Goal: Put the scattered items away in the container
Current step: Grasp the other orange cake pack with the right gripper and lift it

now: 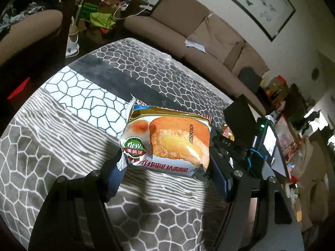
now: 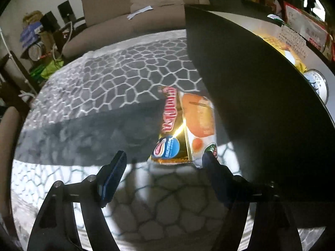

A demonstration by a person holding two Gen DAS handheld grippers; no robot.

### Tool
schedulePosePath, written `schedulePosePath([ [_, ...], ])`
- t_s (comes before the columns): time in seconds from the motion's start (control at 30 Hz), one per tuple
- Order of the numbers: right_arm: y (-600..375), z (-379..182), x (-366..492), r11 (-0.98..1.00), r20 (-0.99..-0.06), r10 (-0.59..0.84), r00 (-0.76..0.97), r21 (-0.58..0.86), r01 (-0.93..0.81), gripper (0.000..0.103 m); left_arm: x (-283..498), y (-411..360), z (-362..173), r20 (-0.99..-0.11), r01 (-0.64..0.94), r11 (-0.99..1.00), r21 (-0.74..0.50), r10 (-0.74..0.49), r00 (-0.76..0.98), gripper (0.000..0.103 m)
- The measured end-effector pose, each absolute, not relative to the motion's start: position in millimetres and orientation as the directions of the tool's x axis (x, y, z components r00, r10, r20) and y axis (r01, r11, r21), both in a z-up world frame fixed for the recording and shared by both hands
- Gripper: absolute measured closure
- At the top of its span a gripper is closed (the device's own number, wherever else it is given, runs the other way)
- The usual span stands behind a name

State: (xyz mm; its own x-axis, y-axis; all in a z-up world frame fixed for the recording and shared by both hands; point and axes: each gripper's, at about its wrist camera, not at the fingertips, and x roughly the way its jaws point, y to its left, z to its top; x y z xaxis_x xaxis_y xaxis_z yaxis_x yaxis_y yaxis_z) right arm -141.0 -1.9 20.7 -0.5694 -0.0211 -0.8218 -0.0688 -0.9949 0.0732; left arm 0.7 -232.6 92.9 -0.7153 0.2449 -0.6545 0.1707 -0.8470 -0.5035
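Note:
A wrapped snack cake (image 1: pixel 167 140), its silver and gold pack printed with a filled sponge cake, hangs above the patterned grey and white cloth (image 1: pixel 62 125). My left gripper (image 1: pixel 167 161) is shut on it, a blue pad against each side. In the right wrist view the same pack (image 2: pixel 184 125) shows end-on just ahead of my right gripper (image 2: pixel 164 156). That gripper stands open: its right fingertip (image 2: pixel 208 159) is at the pack's corner and its left one is well apart. The left tool's black body (image 2: pixel 251 83) hides the pack's right side.
The right tool's black housing with a green light (image 1: pixel 261 125) sits close on the right of the held pack. A brown sofa (image 1: pixel 199 31) runs behind the cloth. A table edge (image 2: pixel 309 48) with papers and a bowl (image 2: pixel 316 83) lies at the far right.

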Motion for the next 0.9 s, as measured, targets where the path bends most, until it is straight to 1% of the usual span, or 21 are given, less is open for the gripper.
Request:
schedulePosePath([
  [0.1,-14.4,16.5,-150.8,-0.999,-0.833,0.042,-0.552,-0.031,-0.029,0.023,1.3,-230.2,93.0,-0.655,0.166,-0.848,-0.502,0.248,-0.714,0.033],
  [0.17,-16.9,13.6,-154.9,-0.999,-0.841,0.043,-0.540,-0.044,-0.012,0.022,1.3,-229.4,93.6,-0.652,0.163,-0.848,-0.505,0.251,-0.715,0.033],
  [0.23,-19.5,11.7,-156.0,-0.998,-0.843,0.042,-0.537,-0.063,0.021,0.024,0.8,-228.5,94.1,-0.650,0.161,-0.846,-0.508,0.254,-0.716,0.033],
  [0.27,-23.0,11.6,-155.5,-0.995,-0.841,0.043,-0.539,-0.083,0.049,0.030,0.8,-227.9,94.2,-0.648,0.160,-0.845,-0.511,0.256,-0.717,0.033],
  [0.3,-26.7,12.3,-154.1,-0.992,-0.838,0.041,-0.544,-0.100,0.079,0.045,0.4,-227.2,94.3,-0.648,0.158,-0.844,-0.512,0.258,-0.716,0.033],
  [0.37,-33.9,13.1,-149.9,-0.985,-0.844,-0.029,-0.535,-0.068,0.159,0.058,-0.4,-225.2,94.5,-0.648,0.154,-0.844,-0.513,0.264,-0.715,0.033],
  [0.43,-42.4,4.8,-144.4,-0.971,-0.885,-0.117,-0.451,0.007,0.238,0.059,-0.8,-223.6,94.8,-0.646,0.149,-0.844,-0.515,0.268,-0.714,0.033],
  [0.47,-44.1,7.3,-139.4,-0.968,-0.879,-0.132,-0.458,0.014,0.250,0.058,-0.8,-223.1,94.7,-0.647,0.150,-0.844,-0.515,0.267,-0.714,0.033],
  [0.5,-45.0,8.0,-134.4,-0.960,-0.882,-0.178,-0.436,0.058,0.275,0.058,-0.9,-223.0,94.8,-0.646,0.150,-0.844,-0.516,0.268,-0.714,0.033],
  [0.57,-42.8,11.2,-125.9,-0.951,-0.882,-0.227,-0.413,0.110,0.288,0.058,-0.6,-223.0,94.6,-0.649,0.156,-0.844,-0.514,0.263,-0.714,0.033],
  [0.63,-36.8,19.7,-117.2,-0.950,-0.870,-0.244,-0.429,0.126,0.286,0.059,-0.5,-224.7,93.7,-0.651,0.162,-0.840,-0.517,0.264,-0.712,0.033],
  [0.67,-32.6,25.0,-113.0,-0.954,-0.862,-0.242,-0.446,0.127,0.272,0.055,0.0,-226.4,93.0,-0.651,0.165,-0.838,-0.521,0.264,-0.712,0.033],
  [0.7,-26.0,30.4,-110.7,-0.964,-0.857,-0.216,-0.467,0.111,0.242,0.044,0.6,-227.5,92.6,-0.650,0.168,-0.835,-0.524,0.264,-0.713,0.033],
  [0.73,-22.0,33.8,-110.2,-0.973,-0.857,-0.183,-0.482,0.087,0.215,0.037,1.0,-228.7,92.6,-0.647,0.169,-0.832,-0.528,0.265,-0.715,0.033],
  [0.77,-17.6,35.8,-108.9,-0.980,-0.857,-0.152,-0.493,0.067,0.187,0.028,1.0,-228.9,93.0,-0.645,0.169,-0.831,-0.531,0.267,-0.716,0.033],
  [0.83,-9.7,36.0,-103.3,-0.988,-0.854,-0.136,-0.502,0.081,0.131,0.027,0.8,-228.6,93.2,-0.643,0.165,-0.830,-0.532,0.270,-0.717,0.033],
  [0.9,-3.5,31.3,-100.5,-0.990,-0.848,-0.143,-0.510,0.125,0.069,0.027,0.1,-226.7,93.5,-0.641,0.158,-0.830,-0.535,0.277,-0.716,0.033],
])
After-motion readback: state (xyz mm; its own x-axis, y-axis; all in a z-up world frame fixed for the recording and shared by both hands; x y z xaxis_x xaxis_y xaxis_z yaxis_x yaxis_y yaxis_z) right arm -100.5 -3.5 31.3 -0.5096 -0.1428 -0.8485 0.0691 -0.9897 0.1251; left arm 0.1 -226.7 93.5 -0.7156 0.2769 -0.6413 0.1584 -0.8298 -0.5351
